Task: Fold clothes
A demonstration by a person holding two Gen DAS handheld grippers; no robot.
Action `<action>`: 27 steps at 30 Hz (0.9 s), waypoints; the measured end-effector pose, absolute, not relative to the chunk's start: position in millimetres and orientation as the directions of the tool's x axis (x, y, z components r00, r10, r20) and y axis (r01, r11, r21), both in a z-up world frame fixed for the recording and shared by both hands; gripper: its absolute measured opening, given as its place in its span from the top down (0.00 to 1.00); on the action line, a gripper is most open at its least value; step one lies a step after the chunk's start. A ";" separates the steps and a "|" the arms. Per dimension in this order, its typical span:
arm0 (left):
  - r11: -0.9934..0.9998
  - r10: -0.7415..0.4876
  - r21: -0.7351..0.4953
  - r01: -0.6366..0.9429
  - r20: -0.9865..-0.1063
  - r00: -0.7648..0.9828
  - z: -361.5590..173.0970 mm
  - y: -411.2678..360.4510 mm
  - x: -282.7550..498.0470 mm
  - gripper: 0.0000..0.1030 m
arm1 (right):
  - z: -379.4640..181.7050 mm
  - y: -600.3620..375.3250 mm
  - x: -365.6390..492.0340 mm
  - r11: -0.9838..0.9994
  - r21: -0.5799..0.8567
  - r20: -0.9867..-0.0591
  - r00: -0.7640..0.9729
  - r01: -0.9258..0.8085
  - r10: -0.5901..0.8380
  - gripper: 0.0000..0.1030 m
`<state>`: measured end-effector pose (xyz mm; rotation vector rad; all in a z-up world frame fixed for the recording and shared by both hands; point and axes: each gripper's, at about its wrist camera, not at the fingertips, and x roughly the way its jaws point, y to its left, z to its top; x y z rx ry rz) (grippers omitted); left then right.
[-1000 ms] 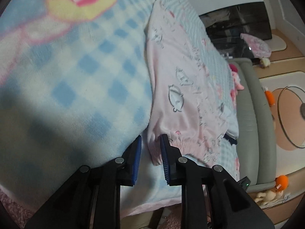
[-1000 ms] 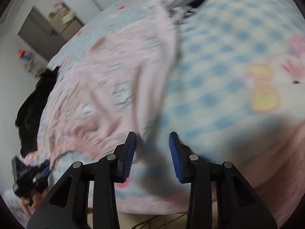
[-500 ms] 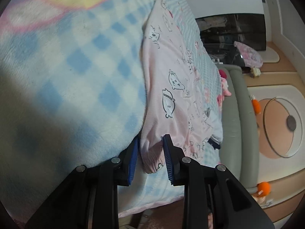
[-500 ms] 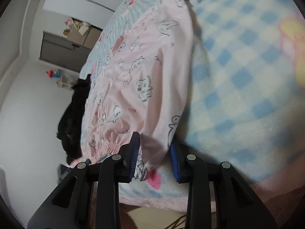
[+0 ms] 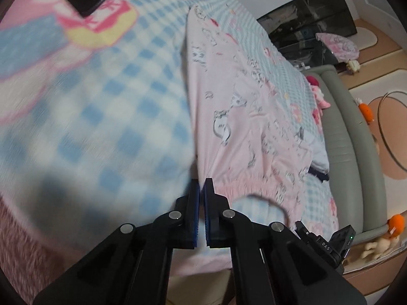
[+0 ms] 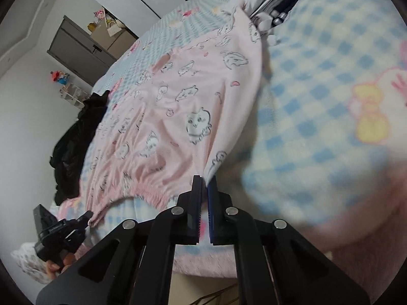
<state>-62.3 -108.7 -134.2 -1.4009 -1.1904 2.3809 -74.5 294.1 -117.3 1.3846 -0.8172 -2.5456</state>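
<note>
Two corners of the pink pyjama trousers [image 5: 239, 117] are now pinched, one in my left gripper [image 5: 201, 185], one in my right gripper [image 6: 204, 183], both having just clamped onto the gathered waistband at the bed's [image 5: 338, 117] near edge. The trousers lie flat beside the checked blanket [image 5: 106, 106]. I judge no fold made yet; everything remains.
</note>
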 end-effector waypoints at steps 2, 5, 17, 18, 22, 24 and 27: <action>-0.650 0.499 -0.711 0.270 -0.666 -0.554 -141.7 -118.1 -58.7 0.97 | -123.2 293.6 -70.3 -0.849 0.507 -0.755 -0.552 -0.150 -0.353 0.98; -0.564 0.564 -0.789 0.245 -0.584 -0.584 -142.2 -133.1 -60.7 0.92 | -123.6 302.1 -73.3 -0.821 0.548 -0.737 -0.558 -0.161 -0.383 0.95; -0.798 0.570 -0.586 -0.139 -0.662 -0.486 -80.2 -19.2 -116.2 0.79 | -98.0 340.1 -124.4 -0.893 0.425 -0.771 -0.577 -0.148 -0.271 0.68; -0.801 0.581 -0.569 -0.185 -0.669 -0.464 -79.1 5.0 -124.1 0.79 | -102.6 340.4 -127.9 -0.894 0.424 -0.777 -0.564 -0.143 -0.279 0.68; -0.793 0.608 -0.519 -0.318 -0.697 -0.379 -81.5 93.5 -154.5 0.79 | -130.3 346.7 -133.1 -0.832 0.532 -0.761 -0.521 -0.158 -0.387 0.67; -0.791 0.607 -0.505 -0.345 -0.715 -0.347 -85.5 123.5 -164.7 0.79 | -134.7 352.9 -133.8 -0.776 0.612 -0.715 -0.526 -0.154 -0.460 0.67; -0.795 0.599 -0.501 -0.342 -0.738 -0.310 -97.3 153.4 -176.0 0.79 | -136.9 361.5 -134.8 -0.680 0.721 -0.628 -0.536 -0.130 -0.564 0.68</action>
